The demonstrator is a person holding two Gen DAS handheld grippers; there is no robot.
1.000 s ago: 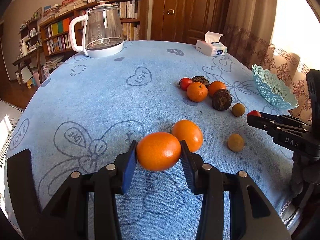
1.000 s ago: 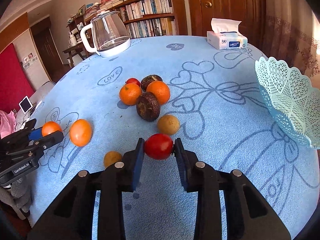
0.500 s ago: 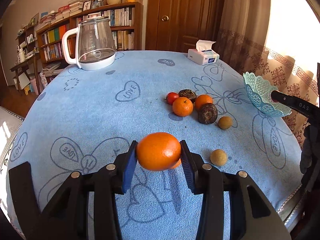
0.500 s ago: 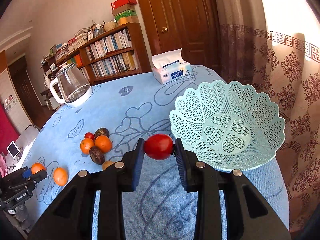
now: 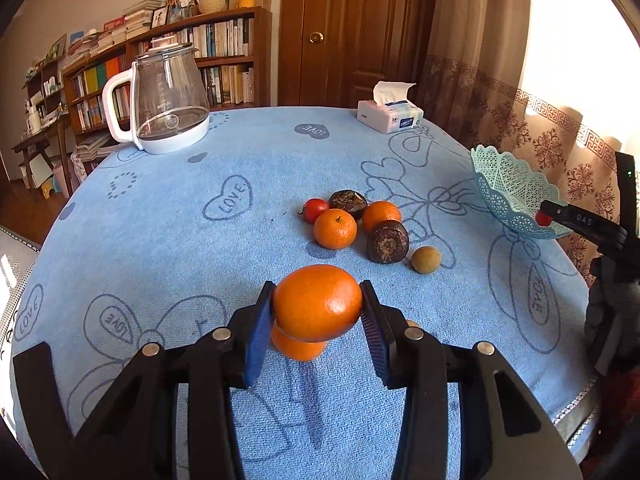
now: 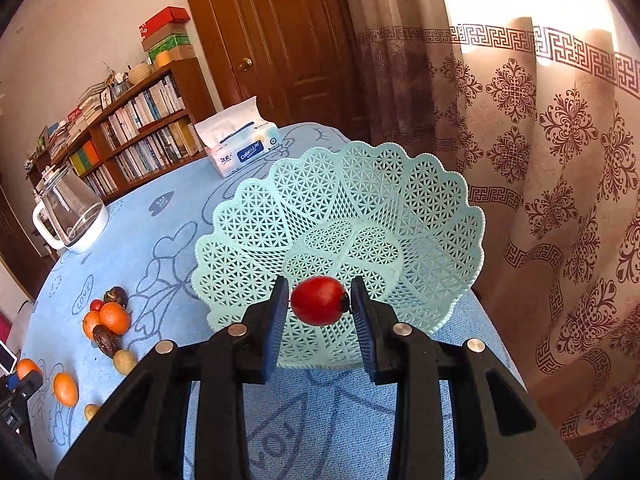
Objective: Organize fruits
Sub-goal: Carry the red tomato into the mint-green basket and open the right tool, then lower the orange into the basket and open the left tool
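My left gripper (image 5: 318,306) is shut on a large orange (image 5: 318,300), held above the blue tablecloth (image 5: 240,168). A second orange (image 5: 298,350) lies on the cloth right under it. My right gripper (image 6: 319,302) is shut on a small red tomato (image 6: 318,300), held over the near rim of the pale green lattice basket (image 6: 360,200). The basket holds no fruit. In the left wrist view the right gripper (image 5: 560,214) reaches in at the basket's (image 5: 508,188) near side.
A cluster of fruit sits mid-table: a tomato (image 5: 315,209), two oranges (image 5: 335,229), two dark fruits (image 5: 387,241) and a small brown one (image 5: 426,259). A glass kettle (image 5: 168,108) and a tissue box (image 5: 390,114) stand at the back. Curtains (image 6: 560,160) hang just past the basket.
The right gripper has swung right with the tomato, from above the cloth to over the basket's rim. The left gripper has risen a little with its orange.
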